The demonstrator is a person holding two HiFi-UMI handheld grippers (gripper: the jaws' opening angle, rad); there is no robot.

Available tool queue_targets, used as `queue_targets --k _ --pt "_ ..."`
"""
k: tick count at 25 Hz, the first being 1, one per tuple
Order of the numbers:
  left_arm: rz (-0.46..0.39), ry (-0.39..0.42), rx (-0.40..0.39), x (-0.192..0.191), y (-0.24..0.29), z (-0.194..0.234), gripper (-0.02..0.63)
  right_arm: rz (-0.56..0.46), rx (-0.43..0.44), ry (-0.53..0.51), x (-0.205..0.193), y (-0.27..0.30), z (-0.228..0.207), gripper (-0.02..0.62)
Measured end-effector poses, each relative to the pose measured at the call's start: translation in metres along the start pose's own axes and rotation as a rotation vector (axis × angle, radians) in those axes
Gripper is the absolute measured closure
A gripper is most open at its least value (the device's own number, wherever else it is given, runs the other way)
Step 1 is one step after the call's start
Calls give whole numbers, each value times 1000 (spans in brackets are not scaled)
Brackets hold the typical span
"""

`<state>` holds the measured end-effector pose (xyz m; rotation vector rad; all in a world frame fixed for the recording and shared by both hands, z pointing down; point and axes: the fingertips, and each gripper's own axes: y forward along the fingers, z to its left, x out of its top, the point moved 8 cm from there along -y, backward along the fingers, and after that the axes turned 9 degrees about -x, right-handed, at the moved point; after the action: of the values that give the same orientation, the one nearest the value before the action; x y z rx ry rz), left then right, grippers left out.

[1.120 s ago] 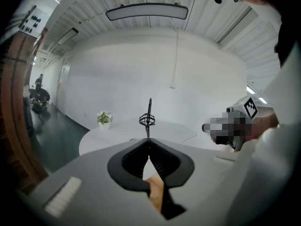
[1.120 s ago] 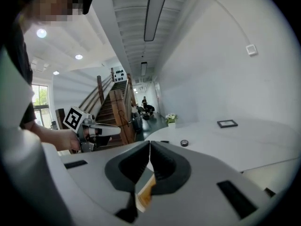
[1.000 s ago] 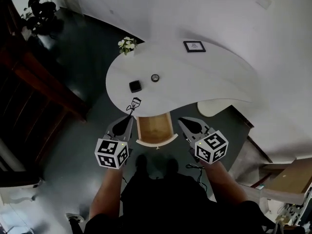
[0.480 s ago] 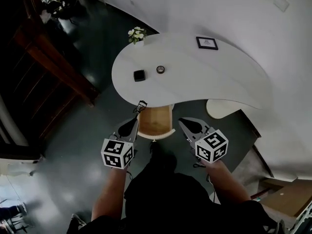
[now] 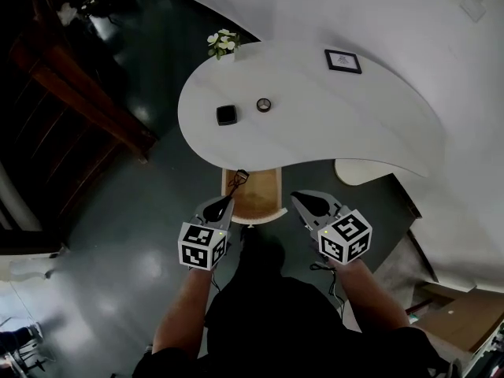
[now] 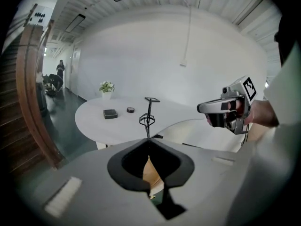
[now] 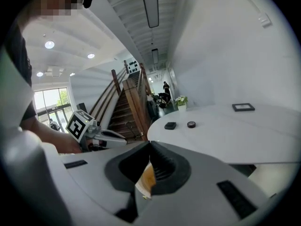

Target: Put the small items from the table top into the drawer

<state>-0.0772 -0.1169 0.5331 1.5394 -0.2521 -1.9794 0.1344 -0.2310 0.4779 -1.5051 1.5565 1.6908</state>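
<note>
The fingers of the left gripper [image 6: 147,144] are pressed together on the stem of a black wire tool [image 6: 147,118], held just over the open wooden drawer [image 5: 264,194] at the 6 o'clock edge of the white worktop [image 5: 339,120]. The fingers of the right gripper [image 7: 149,146] are together on nothing. This seems to be the placing step: the next move is to lower the tool and release it. A black square box [image 5: 227,115] and a small round tin [image 5: 264,105] lie toward 10 o'clock, with flowers [image 5: 223,42] at 11, and a dark floor [image 5: 118,235] around.
</note>
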Motion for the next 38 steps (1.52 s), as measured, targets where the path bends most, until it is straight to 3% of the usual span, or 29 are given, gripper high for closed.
queue_targets --k 20,29,38 --pt "330 -39 -81 -77 89 32 588 95 -3 71 -37 45 -21 583" --pt "489 52 -145 -89 123 31 588 129 -12 95 -56 47 -33 583" --pt "622 88 -177 -104 148 42 588 149 -36 82 -68 55 -42 583"
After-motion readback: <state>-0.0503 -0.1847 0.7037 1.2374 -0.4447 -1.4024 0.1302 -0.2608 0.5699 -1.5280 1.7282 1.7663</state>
